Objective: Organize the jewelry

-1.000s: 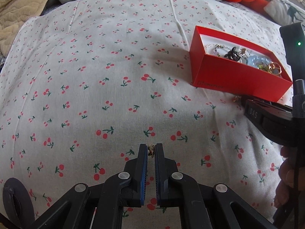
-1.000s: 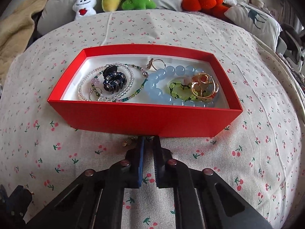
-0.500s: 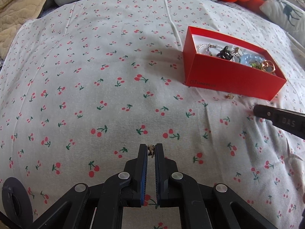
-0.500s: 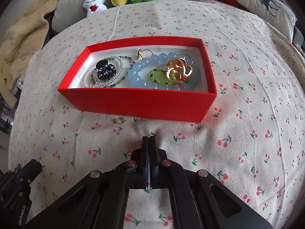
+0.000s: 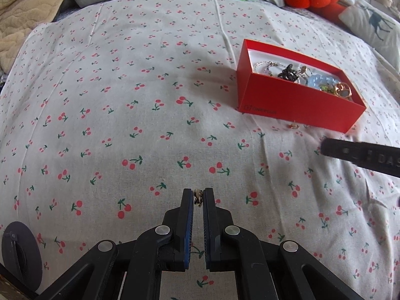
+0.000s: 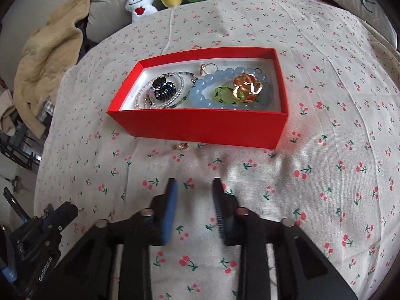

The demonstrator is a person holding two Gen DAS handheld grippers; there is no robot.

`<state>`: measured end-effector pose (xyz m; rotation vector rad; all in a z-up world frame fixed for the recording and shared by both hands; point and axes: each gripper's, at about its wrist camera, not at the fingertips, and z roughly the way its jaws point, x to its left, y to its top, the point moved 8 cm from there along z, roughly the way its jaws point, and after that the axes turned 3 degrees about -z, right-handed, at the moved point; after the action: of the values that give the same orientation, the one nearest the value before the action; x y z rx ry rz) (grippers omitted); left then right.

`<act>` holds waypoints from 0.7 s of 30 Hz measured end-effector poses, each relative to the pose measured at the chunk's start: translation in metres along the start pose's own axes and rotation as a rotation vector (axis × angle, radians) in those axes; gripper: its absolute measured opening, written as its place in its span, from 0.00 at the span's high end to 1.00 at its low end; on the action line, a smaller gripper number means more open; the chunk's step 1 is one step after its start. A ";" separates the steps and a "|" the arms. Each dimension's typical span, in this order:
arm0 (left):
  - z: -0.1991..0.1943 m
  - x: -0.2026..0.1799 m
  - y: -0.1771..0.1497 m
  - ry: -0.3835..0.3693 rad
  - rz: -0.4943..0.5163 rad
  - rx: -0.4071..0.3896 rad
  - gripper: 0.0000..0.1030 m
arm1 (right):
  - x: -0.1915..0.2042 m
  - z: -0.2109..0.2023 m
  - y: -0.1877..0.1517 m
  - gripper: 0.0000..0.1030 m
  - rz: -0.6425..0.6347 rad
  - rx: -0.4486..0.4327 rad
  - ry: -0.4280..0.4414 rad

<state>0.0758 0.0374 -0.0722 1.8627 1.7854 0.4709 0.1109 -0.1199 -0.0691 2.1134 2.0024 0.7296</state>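
- Fingers of the left gripper [image 5: 198,197] pinch a small gold earring [image 5: 198,198] at their tips, above the cherry-print bedspread [image 5: 125,100].
- Right gripper [image 6: 195,190] fingers stand spread apart, holding nothing, near the red box [image 6: 200,125].
- Inside the box lie a blue bead bracelet [image 6: 200,95], a dark hair claw [image 6: 163,91] and a gold ring [image 6: 247,87].
- Another gold earring [image 6: 182,146] rests on the bedspread just beside the box's near wall.

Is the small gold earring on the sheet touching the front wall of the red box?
Apart. In the right wrist view, the gold earring lies on the cherry-print sheet just short of the red box, with a strip of fabric showing between them.
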 end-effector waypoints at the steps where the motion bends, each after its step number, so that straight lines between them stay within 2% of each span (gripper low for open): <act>1: 0.000 0.000 -0.001 0.000 -0.002 0.003 0.98 | 0.004 0.004 0.003 0.47 0.012 -0.011 0.004; 3: 0.001 0.001 -0.002 0.004 0.001 0.007 0.98 | 0.010 0.011 0.009 0.47 0.018 -0.030 -0.012; 8: 0.003 0.004 -0.004 0.015 0.014 0.014 0.98 | 0.016 0.035 0.021 0.49 -0.003 -0.059 -0.113; 14: 0.005 0.006 -0.004 0.018 0.018 0.018 0.98 | 0.015 0.045 0.026 0.74 -0.032 -0.091 -0.232; 15: 0.005 0.005 -0.004 0.018 0.019 0.018 0.98 | 0.014 0.045 0.026 0.86 -0.039 -0.088 -0.241; 20: 0.006 0.005 -0.005 0.021 0.024 0.020 0.98 | 0.012 0.043 0.025 0.88 -0.057 -0.069 -0.203; 21: 0.006 0.005 -0.005 0.021 0.024 0.020 0.98 | 0.012 0.042 0.024 0.93 -0.067 -0.067 -0.201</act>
<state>0.0758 0.0419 -0.0808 1.9021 1.7895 0.4849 0.1503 -0.1017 -0.0927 1.9844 1.9054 0.5412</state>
